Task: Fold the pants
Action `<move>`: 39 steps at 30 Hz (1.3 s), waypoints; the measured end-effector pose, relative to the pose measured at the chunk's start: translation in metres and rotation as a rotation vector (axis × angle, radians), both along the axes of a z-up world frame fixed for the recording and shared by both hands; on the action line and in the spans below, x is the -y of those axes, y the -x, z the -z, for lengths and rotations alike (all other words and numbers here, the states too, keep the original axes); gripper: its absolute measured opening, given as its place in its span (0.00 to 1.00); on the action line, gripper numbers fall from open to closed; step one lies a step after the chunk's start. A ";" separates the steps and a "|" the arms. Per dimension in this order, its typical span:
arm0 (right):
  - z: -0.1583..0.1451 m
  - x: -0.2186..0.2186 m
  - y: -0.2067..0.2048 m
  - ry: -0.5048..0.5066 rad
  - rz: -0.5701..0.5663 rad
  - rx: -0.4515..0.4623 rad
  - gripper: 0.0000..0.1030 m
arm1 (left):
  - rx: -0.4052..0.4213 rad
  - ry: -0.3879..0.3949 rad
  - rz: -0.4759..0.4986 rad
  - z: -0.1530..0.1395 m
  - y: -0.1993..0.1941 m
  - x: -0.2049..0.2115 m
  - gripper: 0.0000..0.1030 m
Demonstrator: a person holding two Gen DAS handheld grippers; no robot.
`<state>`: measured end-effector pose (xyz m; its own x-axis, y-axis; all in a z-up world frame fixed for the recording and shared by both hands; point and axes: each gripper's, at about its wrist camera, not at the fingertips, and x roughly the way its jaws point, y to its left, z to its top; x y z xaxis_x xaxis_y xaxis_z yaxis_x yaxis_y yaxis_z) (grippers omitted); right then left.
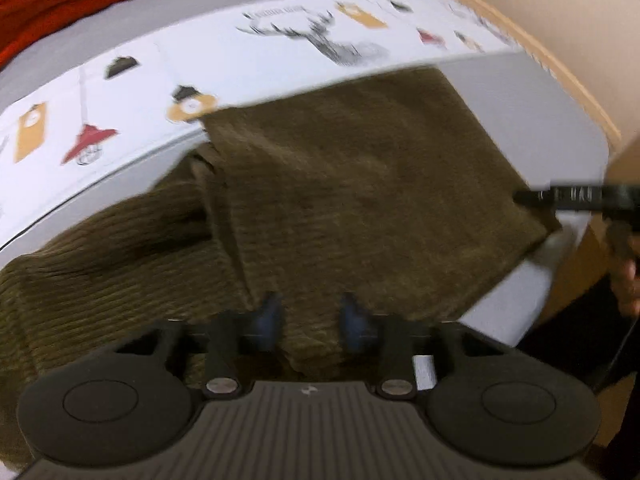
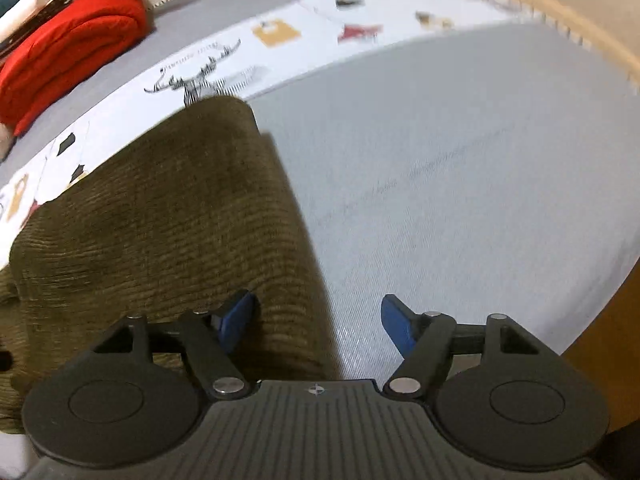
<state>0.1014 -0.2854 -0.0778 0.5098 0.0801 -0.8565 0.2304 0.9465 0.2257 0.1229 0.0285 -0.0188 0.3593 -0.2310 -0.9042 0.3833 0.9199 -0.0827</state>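
Olive-brown corduroy pants (image 1: 360, 184) lie folded on a grey bed sheet (image 1: 560, 120), with one layer folded over another. My left gripper (image 1: 312, 312) points down at their near edge. Its blue fingertips (image 1: 272, 312) stand a narrow gap apart with cloth between them, and blur hides whether the pads press on it. In the right wrist view the pants (image 2: 160, 208) fill the left half. My right gripper (image 2: 320, 320) is open wide over their right edge: one fingertip sits above the cloth, the other above bare sheet (image 2: 460, 180).
A white printed cloth with a deer and lanterns (image 1: 304, 40) runs across the bed behind the pants. A folded red garment (image 2: 68, 44) lies at the far left. A wooden bed edge (image 2: 560, 20) curves along the right. A black part of the other gripper (image 1: 576, 196) and a hand (image 1: 628, 280) show at the right.
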 end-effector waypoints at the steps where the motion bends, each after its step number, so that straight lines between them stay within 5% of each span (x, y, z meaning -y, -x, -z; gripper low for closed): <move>1: 0.002 0.003 -0.001 -0.023 0.008 -0.008 0.71 | -0.021 -0.034 0.013 0.008 -0.001 0.003 0.23; 3: 0.010 0.006 -0.009 -0.081 0.028 -0.028 0.70 | -0.066 -0.108 0.036 0.024 0.000 0.009 0.23; 6: 0.019 0.013 -0.013 -0.197 0.049 -0.068 0.72 | -0.063 -0.122 0.042 0.026 0.000 0.012 0.23; 9: 0.018 0.005 -0.019 -0.200 -0.002 -0.064 0.71 | -0.061 -0.116 0.030 0.027 0.000 0.010 0.26; 11: 0.018 -0.002 -0.023 -0.208 -0.051 -0.045 0.53 | -0.052 -0.122 0.028 0.024 0.000 0.009 0.33; 16: 0.008 -0.012 -0.025 -0.152 -0.095 0.009 0.28 | -0.020 -0.100 0.013 0.017 -0.003 0.009 0.40; 24: -0.021 0.040 -0.050 -0.269 0.017 0.072 0.21 | 0.060 0.000 -0.017 -0.007 -0.008 0.007 0.44; 32: -0.047 0.083 -0.045 -0.146 0.117 0.094 0.21 | 0.079 0.032 -0.054 -0.017 -0.012 -0.008 0.45; 36: -0.093 0.033 -0.033 0.015 -0.058 0.231 0.21 | 0.108 0.103 -0.096 -0.035 -0.009 -0.028 0.48; 39: -0.136 -0.036 -0.012 0.113 -0.263 0.380 0.21 | 0.106 0.234 -0.146 -0.050 -0.007 -0.054 0.62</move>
